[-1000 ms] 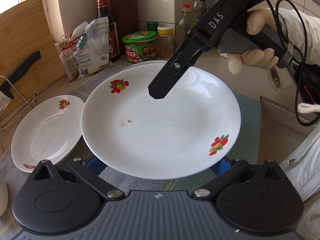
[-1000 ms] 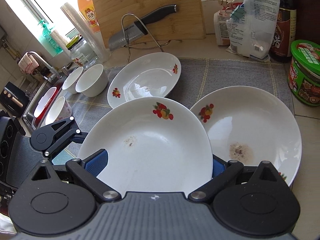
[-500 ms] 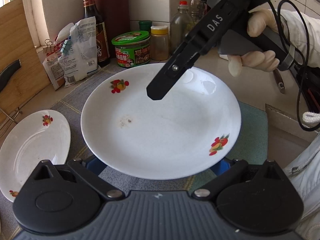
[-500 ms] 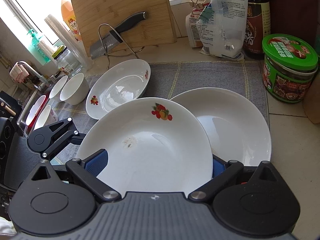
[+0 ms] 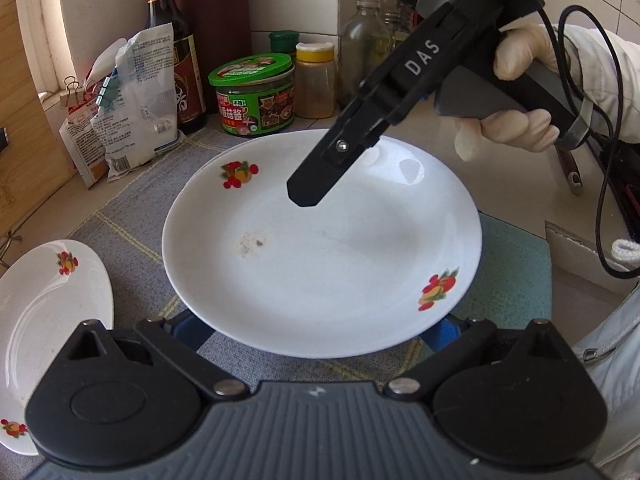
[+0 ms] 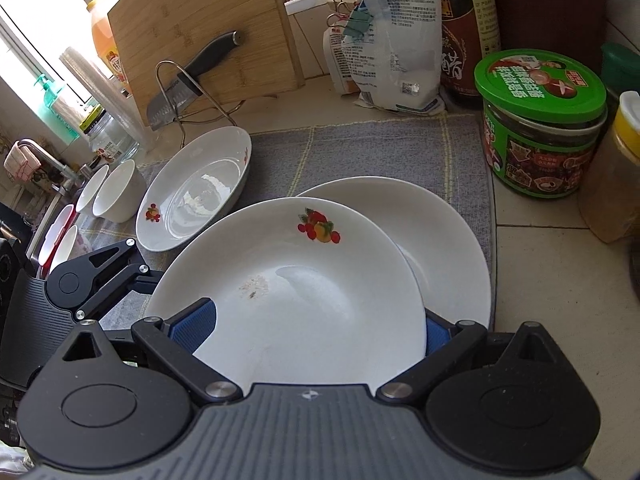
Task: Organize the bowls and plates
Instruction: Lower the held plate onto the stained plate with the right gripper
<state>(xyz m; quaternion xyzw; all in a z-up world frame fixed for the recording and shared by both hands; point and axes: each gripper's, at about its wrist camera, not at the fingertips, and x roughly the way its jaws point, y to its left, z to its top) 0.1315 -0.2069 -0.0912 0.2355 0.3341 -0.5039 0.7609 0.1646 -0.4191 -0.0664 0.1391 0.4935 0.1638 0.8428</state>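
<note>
Both tongs, left (image 5: pixel 316 336) and right (image 6: pixel 316 326), clamp one plate (image 6: pixel 304 280); uneven release could drop it onto the plate beneath (image 6: pixel 448 240).

place: home kitchen | cues: knife (image 6: pixel 192 80), cutting board (image 6: pixel 200 20), sauce bottle (image 5: pixel 176 48), tap (image 6: pixel 44 156)
</note>
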